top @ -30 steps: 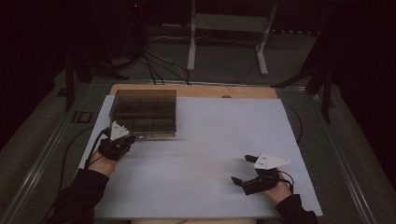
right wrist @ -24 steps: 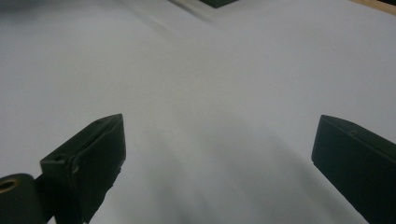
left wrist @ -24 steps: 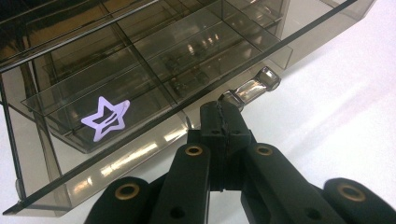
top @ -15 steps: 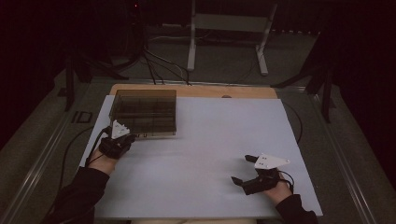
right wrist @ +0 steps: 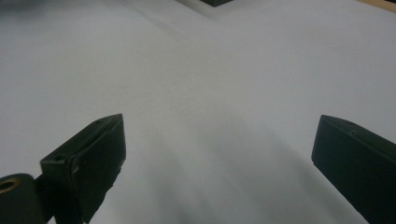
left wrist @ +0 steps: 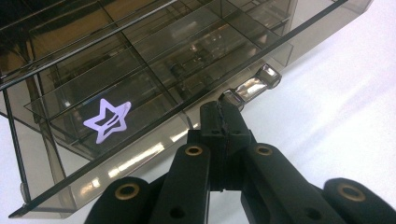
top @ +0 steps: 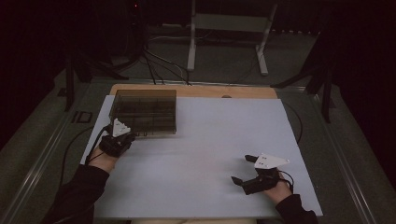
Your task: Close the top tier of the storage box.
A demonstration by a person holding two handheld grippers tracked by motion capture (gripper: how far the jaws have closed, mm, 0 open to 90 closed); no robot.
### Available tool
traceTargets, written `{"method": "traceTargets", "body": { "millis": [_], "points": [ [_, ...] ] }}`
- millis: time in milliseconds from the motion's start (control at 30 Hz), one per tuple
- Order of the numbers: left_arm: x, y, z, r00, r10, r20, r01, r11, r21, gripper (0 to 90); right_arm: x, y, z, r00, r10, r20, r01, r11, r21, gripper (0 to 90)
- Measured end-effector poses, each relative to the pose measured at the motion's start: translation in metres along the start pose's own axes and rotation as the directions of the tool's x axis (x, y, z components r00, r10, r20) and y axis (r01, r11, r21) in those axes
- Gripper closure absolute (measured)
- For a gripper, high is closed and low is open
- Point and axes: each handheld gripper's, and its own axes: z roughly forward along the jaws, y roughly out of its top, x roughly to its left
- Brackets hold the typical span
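At the far left of the white table [top: 196,154] we see the smoky compartment box [top: 144,111], our left gripper [left wrist: 223,109] with jaws pressed together at its front latch [left wrist: 252,86], while well apart our right gripper [top: 245,170] rests with jaws spread wide, holding nothing.

Nothing has visibly changed between the earlier pictures and now. The left tongs [top: 122,135] are at the same spot by the front edge of the smoky clear box [top: 144,111], and the right tongs [top: 242,169] are at the same spot on the white sheet [top: 205,154] covering the bench, with no shift of box, sheet or sleeves.
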Motion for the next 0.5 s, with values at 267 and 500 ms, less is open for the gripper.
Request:
{"method": "traceTargets", "body": {
  "millis": [267,500],
  "points": [
    [0.0022,0.0025,0.0001,1.0000,0.001,-0.002,-0.001,1.0000,-0.001,90.0,0.0000,0.0000,-0.0002,1.0000,-0.002,0.003,0.002,1.000,0.001,2.9],
    [0.0034,0.0050,0.0007,1.0000,0.004,0.000,-0.004,1.0000,-0.006,90.0,0.0001,0.0001,-0.0003,1.0000,-0.005,0.003,0.005,1.000,0.001,2.9]
  ]
}}
